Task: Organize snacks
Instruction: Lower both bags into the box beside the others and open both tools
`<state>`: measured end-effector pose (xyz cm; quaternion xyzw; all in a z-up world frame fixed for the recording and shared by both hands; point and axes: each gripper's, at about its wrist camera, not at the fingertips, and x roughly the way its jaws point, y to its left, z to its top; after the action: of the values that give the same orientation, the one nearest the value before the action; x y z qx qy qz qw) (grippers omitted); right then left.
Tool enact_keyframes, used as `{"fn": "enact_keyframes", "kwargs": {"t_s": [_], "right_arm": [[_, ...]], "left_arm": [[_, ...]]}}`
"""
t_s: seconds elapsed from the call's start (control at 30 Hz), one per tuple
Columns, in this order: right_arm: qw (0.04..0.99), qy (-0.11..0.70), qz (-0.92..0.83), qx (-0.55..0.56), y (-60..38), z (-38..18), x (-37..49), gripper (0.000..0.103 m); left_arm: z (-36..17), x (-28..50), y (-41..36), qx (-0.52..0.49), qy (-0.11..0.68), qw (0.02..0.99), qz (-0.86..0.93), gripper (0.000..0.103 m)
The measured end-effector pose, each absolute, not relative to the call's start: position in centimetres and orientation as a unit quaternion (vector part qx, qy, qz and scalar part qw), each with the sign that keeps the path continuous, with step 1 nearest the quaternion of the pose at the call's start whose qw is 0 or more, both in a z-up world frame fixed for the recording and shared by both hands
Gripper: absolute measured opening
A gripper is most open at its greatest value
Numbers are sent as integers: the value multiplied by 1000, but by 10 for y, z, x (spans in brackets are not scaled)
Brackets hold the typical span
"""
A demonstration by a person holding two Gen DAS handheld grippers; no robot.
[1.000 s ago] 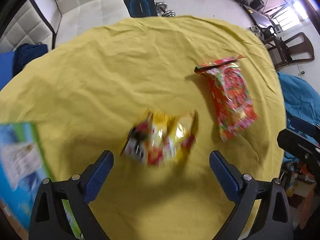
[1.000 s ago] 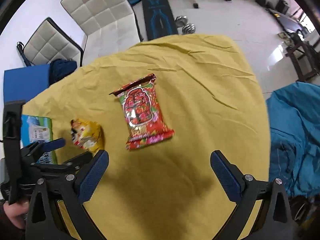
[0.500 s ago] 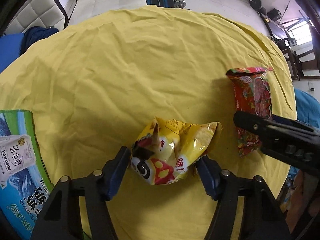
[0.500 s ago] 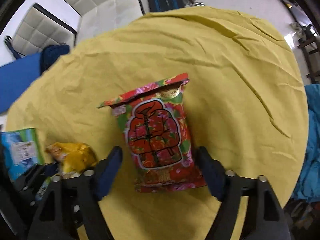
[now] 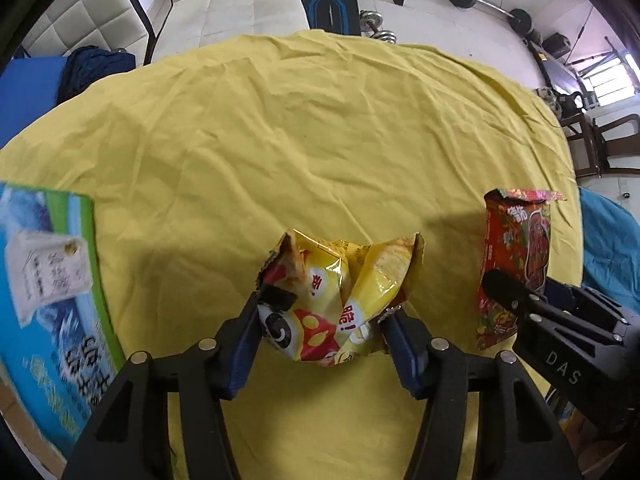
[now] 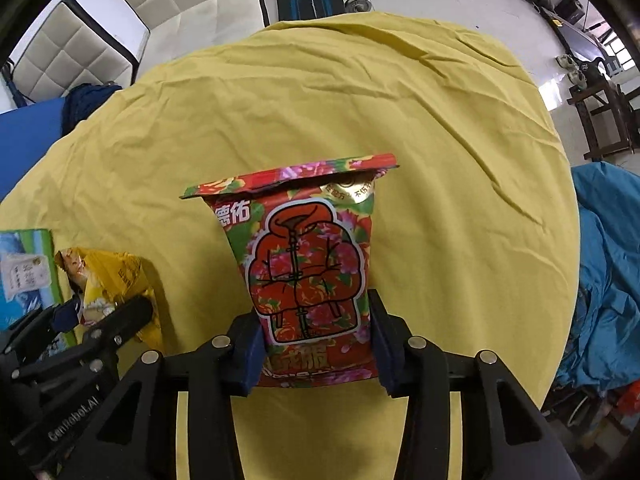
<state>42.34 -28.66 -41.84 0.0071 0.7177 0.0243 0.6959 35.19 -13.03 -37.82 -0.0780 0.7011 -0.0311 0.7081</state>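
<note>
A crumpled yellow chip bag (image 5: pixel 336 292) sits between the blue pads of my left gripper (image 5: pixel 324 320), which is shut on its lower part. A red flowered snack bag (image 6: pixel 308 264) stands up between the pads of my right gripper (image 6: pixel 316 336), shut on its bottom edge. In the left wrist view the red bag (image 5: pixel 516 248) shows at the right with the right gripper (image 5: pixel 520 300) on it. In the right wrist view the yellow bag (image 6: pixel 112 280) and the left gripper (image 6: pixel 104 312) are at the lower left.
Both bags rest over a round table with a wrinkled yellow cloth (image 5: pixel 304 140). A blue and green carton (image 5: pixel 44 280) lies at the table's left edge. White padded chairs (image 6: pixel 80 40) stand behind, a blue cloth (image 6: pixel 608 264) at the right.
Both grippers moved in and went from open to shut: the left onto the yellow bag, the right onto the red bag. The bags now look larger and lifted up at their tops.
</note>
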Motion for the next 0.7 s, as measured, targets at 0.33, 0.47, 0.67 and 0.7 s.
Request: {"fn": "enact_keyframes", "kwargs": {"t_s": [0.33,0.47,0.67,0.7], "right_arm": [[717,695,36,35,-298,-380,376,46],[724,686,43,49,-290,-359,348,46],[739,668,56,68,-284,-320,306,46],[742,664,57,69,-279,-315,298,46]], "left_arm": [[-323,317,-119,-83,666,741,-34,55],[-298,297,-107,-77,645,760,-35,55],[-262,264,-86,-77,614,784,-44,55],[-258,261,-82,-77,611,786,-45,55]]}}
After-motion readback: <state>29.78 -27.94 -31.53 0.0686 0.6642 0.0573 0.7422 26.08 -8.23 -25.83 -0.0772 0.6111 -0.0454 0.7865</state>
